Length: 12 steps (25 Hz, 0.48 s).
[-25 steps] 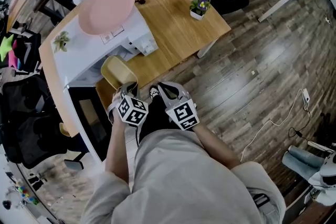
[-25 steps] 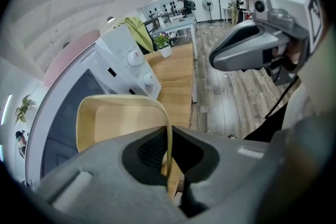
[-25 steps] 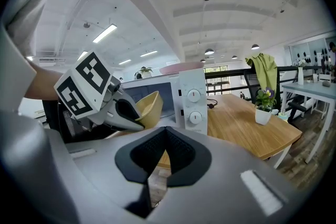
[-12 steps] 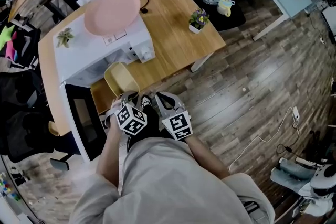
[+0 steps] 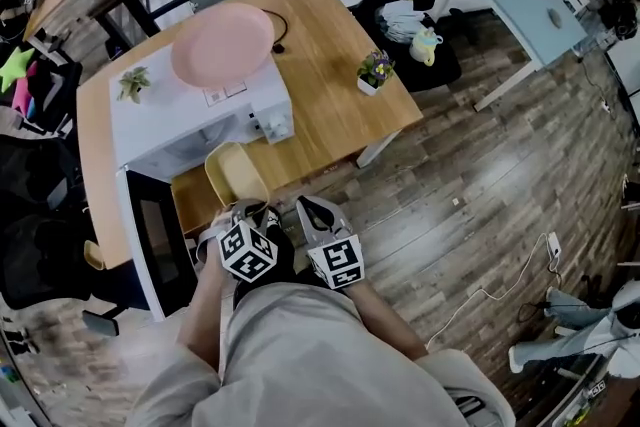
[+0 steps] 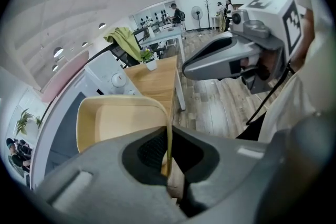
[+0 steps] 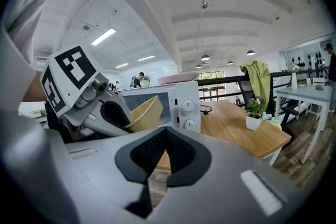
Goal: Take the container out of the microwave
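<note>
A pale yellow container (image 5: 235,177) hangs tilted in front of the white microwave (image 5: 200,115), outside its cavity. My left gripper (image 5: 245,211) is shut on the container's near rim; in the left gripper view the thin rim (image 6: 168,136) runs between the pads and the container's hollow (image 6: 118,120) lies ahead. My right gripper (image 5: 312,208) sits close beside it on the right, shut with nothing held. In the right gripper view the right gripper (image 7: 165,140) has its pads together, with the container (image 7: 144,112) and the microwave's knobs (image 7: 188,113) beyond.
The microwave's door (image 5: 150,235) stands open toward the lower left. A pink plate (image 5: 222,45) and a small plant (image 5: 133,82) rest on the microwave. A potted flower (image 5: 374,72) stands near the right edge of the wooden table (image 5: 320,35). Wood floor lies to the right.
The left gripper has drawn the container a little further out from the microwave's front and slightly up. The right gripper has stayed beside it.
</note>
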{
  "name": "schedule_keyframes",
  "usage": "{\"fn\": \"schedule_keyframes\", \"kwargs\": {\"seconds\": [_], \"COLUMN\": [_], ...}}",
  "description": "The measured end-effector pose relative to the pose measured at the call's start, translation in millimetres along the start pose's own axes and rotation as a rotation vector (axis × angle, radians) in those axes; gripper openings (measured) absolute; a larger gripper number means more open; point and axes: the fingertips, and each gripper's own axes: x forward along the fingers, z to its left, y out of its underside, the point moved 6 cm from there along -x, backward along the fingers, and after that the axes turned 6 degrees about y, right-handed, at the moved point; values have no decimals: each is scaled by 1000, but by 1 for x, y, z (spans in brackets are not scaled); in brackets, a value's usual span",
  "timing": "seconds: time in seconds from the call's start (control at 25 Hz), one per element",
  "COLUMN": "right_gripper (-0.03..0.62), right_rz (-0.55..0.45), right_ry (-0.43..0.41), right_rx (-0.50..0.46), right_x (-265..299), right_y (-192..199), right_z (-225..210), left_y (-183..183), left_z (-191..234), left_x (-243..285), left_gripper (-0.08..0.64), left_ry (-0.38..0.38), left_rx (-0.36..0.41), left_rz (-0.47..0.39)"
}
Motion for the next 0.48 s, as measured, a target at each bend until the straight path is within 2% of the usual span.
{"fn": "schedule_keyframes", "kwargs": {"seconds": [0.24, 0.48], "right_gripper": [11, 11], "right_rz": [-67, -111], "right_ry": [14, 32], "right_rx": [7, -53], "right_x": [-6, -15], "right_y": [-27, -47], "right_z": [-5, -7], "left_y": [-13, -23], "left_z": [4, 3], "left_x": [-18, -34], "left_gripper": [8, 8], "left_ry": [-7, 11], "left_rx": [-13, -3], "left_rz": [-57, -83]}}
